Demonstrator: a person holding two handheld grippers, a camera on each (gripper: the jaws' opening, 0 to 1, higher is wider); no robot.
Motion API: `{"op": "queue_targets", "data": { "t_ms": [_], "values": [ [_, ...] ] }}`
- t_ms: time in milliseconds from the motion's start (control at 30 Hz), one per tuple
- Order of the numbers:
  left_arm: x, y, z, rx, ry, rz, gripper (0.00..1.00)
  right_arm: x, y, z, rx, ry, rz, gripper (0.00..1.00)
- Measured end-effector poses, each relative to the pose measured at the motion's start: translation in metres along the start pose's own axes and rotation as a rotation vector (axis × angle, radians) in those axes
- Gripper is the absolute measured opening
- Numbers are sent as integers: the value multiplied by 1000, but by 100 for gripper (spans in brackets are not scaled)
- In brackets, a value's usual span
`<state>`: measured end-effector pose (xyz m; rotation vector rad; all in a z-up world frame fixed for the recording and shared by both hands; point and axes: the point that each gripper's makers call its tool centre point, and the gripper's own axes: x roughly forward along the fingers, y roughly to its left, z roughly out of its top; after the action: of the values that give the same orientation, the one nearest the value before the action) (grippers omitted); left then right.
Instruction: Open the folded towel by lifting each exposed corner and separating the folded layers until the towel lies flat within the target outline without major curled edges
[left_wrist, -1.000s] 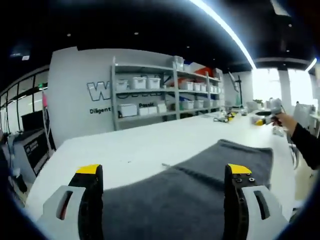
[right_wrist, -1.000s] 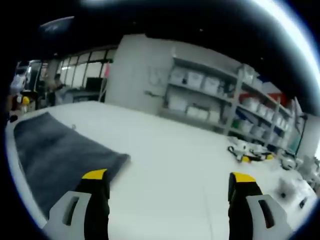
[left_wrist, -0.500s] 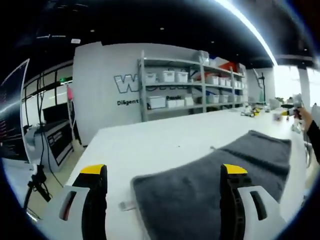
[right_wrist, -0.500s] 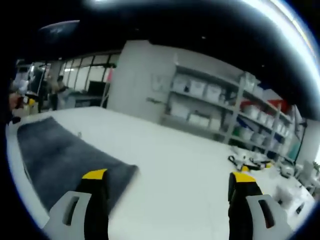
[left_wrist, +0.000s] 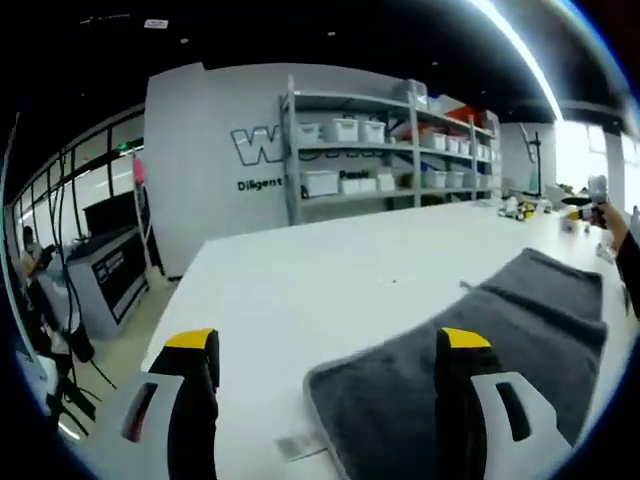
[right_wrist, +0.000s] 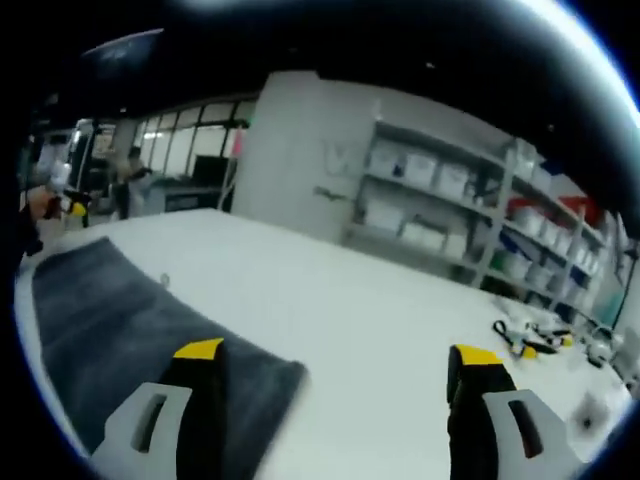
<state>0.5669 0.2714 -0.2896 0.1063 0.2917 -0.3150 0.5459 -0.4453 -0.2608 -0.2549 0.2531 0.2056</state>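
Your left gripper (left_wrist: 325, 360) hangs w/ jaws spread wide, nothing between them, above the near corner of the grey towel (left_wrist: 470, 360). Towel lies folded on the white table (left_wrist: 330, 270); small label tag (left_wrist: 298, 446) pokes out at its corner. Your right gripper (right_wrist: 335, 375) is also released, jaws apart, over the table by the towel's (right_wrist: 120, 330) other end. Storage shelves (left_wrist: 385, 150) w/ bins along the back wall.

Each view looks low and forward along its hand-held gripper over the white worktop (left_wrist: 330, 280), both sharing the towel (left_wrist: 480, 350) and far shelves (right_wrist: 450, 215).
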Motion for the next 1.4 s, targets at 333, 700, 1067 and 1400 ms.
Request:
{"op": "queue_targets", "data": {
  "t_ms": [333,700,1067,1400],
  "values": [
    [18,13,3,0,5,-35,88,32,-10,-5,-15,57,-10,88],
    [39,22,-12,-63,21,-64,86,61,8,-14,-23,81,32,87],
    [61,30,-9,-29,104,-125,89,87,-13,5,32,76,68,76],
    [63,32,-41,4,220,-157,71,116,3,-26,36,151,85,71]
  ]
}}
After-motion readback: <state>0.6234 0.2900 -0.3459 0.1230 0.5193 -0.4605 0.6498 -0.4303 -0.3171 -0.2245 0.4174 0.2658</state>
